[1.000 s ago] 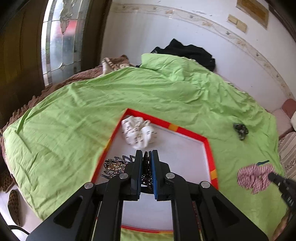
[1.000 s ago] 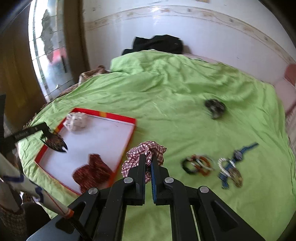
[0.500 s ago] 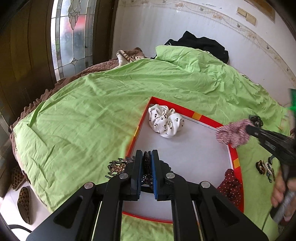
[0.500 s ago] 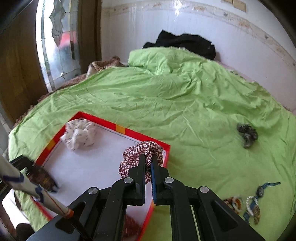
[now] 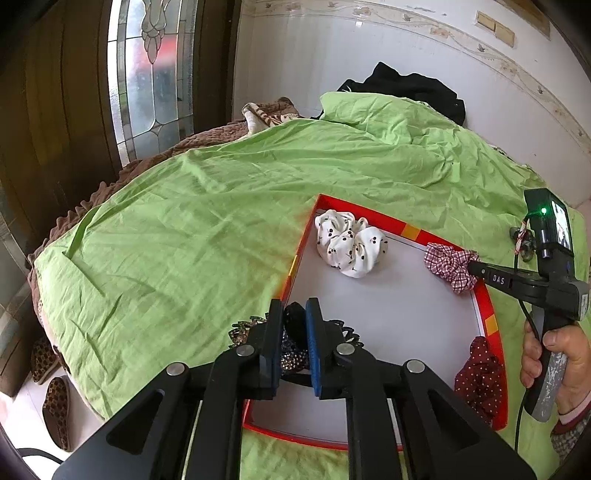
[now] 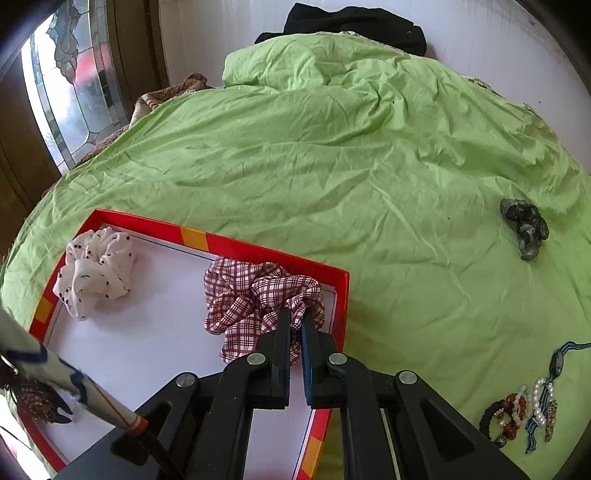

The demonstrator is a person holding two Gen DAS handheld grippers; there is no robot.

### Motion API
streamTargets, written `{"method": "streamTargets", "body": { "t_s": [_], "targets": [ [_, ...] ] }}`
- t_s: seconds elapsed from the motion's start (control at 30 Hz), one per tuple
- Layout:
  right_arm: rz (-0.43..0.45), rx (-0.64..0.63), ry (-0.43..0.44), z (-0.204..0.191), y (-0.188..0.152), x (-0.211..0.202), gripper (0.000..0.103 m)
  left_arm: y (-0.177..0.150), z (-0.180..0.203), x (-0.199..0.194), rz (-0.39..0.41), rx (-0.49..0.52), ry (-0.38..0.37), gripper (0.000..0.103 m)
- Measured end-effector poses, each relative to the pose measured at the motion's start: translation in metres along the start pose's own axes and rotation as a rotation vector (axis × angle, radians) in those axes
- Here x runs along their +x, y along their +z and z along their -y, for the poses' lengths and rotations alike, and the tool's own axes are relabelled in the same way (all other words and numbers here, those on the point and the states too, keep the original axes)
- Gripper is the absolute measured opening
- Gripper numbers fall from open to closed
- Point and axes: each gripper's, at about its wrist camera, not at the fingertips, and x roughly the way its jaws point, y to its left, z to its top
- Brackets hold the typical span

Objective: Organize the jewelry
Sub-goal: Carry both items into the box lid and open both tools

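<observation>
A red-rimmed tray point(image 5: 487, 295) with a white floor lies on the green bedsheet point(image 5: 184, 221). In it are a white dotted scrunchie point(image 5: 349, 247) and a dark red dotted scrunchie point(image 5: 480, 373). My left gripper point(image 5: 294, 310) hangs over the tray's near left rim. Its jaws are opening, with a dark jewelled hair claw point(image 5: 295, 325) still touching both pads. My right gripper point(image 6: 294, 321) is shut on a red-and-white checked scrunchie point(image 6: 255, 295), low over the tray's far right corner. The hair claw point(image 6: 40, 402) also shows at the lower left of the right wrist view.
On the sheet to the right of the tray lie a dark hair clip point(image 6: 524, 227) and a cluster of bracelets with a watch point(image 6: 524, 410). Black clothing point(image 6: 351, 22) is heaped by the wall. Slippers point(image 5: 55, 410) sit on the floor left of the bed.
My right gripper carried the checked scrunchie left from the sheet and lowered it over the tray's corner. The left gripper's jaws have parted slightly around the hair claw.
</observation>
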Motion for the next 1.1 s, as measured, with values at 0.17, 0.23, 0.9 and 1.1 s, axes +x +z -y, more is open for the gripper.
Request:
{"method": "streamTargets", "body": {
  "t_s": [0.17, 0.23, 0.9, 1.1],
  "targets": [
    [0.014, -0.015, -0.013, -0.003, -0.001, -0.005, 0.007, -0.001, 0.0, 0.0, 0.01, 0.002, 0.006, 0.015],
    [0.02, -0.025, -0.018, -0.005, -0.001, -0.008, 0.01, -0.001, -0.001, 0.0, 0.015, 0.002, 0.006, 0.015],
    [0.12, -0.03, -0.029, 0.009, -0.033, -0.084, 0.059, 0.0, -0.008, -0.034, 0.174, -0.077, -0.057, 0.066],
    [0.134, -0.039, -0.061, 0.03, -0.07, -0.117, 0.063, -0.007, 0.008, -0.038, 0.133, -0.053, -0.023, 0.066]
  ]
}}
